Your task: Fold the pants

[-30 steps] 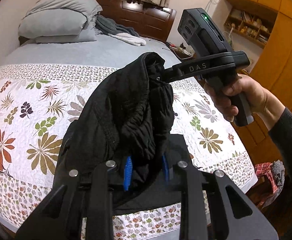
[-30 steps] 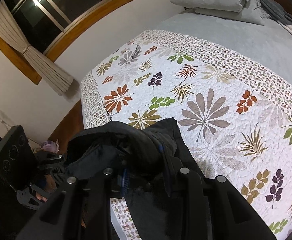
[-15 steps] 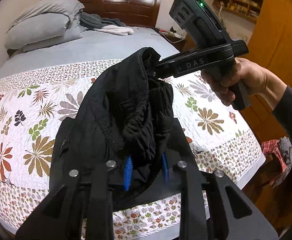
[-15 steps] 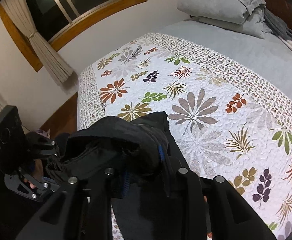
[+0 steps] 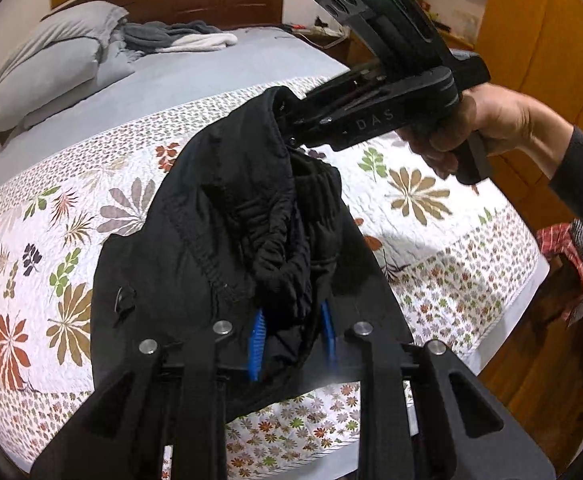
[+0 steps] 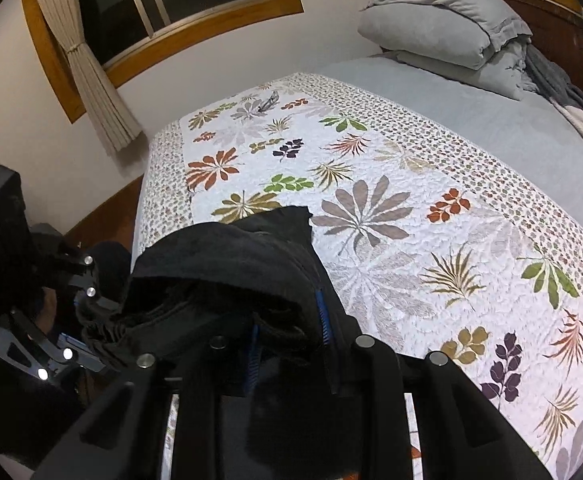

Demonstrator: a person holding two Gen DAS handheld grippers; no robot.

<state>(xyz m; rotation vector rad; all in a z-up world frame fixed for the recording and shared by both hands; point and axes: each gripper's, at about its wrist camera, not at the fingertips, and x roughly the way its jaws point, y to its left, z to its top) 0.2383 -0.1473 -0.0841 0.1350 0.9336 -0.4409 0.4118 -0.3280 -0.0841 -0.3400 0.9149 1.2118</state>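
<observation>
Our left claw (image 5: 293,344) sits at the bottom centre of the left wrist view, its blue-padded fingers (image 5: 256,344) pressed together on a bunched fold of the black, soft-fabric pants (image 5: 195,264), near the ribbed elastic waistband. At the upper right of that frame our right claw (image 5: 291,130) bites into another point of the waistband, clamped on the cloth and held higher. In the right wrist view the same pants spill over that claw at lower centre, with the left claw (image 6: 87,312) at the far left edge gripping them too. So the pants hang between both claws, lifted, their lower part draping onto the white leaf-printed quilt (image 5: 431,248) spread over the grey-sheeted bed (image 5: 219,76). We judge the step in hand to be spreading the waistband before laying the pants flat. To do it well we should draw the two claws apart along the waistband until the slack between them goes, keep both at one height so the legs hang straight, and lower the cloth onto the quilt from the leg end first. The main risk is the crumpled cloth slipping out of one grip, or the legs landing twisted.
</observation>
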